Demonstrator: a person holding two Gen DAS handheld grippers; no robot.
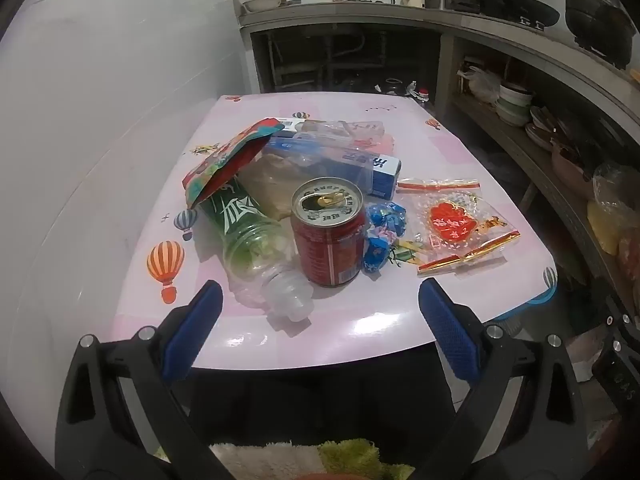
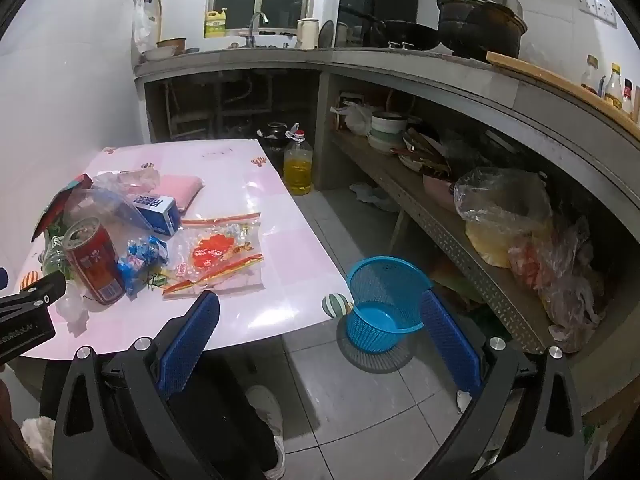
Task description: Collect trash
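A pile of trash lies on the pink table (image 1: 360, 328). A red can (image 1: 330, 236) stands upright, opened. A green-labelled plastic bottle (image 1: 248, 236) lies on its side left of it, under a red snack pouch (image 1: 228, 160). Blue candy wrappers (image 1: 382, 232) and a clear red-and-gold bag (image 1: 456, 224) lie right of the can. A blue-white box (image 1: 360, 164) lies behind. My left gripper (image 1: 320, 300) is open, just short of the can. My right gripper (image 2: 320, 312) is open over the table's near right corner. A blue mesh bin (image 2: 380, 304) stands on the floor beside the table.
A concrete counter with sink, pots and wok runs along the back and right. Its lower shelf (image 2: 460, 240) holds bowls and plastic bags. An oil bottle (image 2: 298, 164) stands on the floor behind the table. My shoe (image 2: 268, 412) is on the tiled floor.
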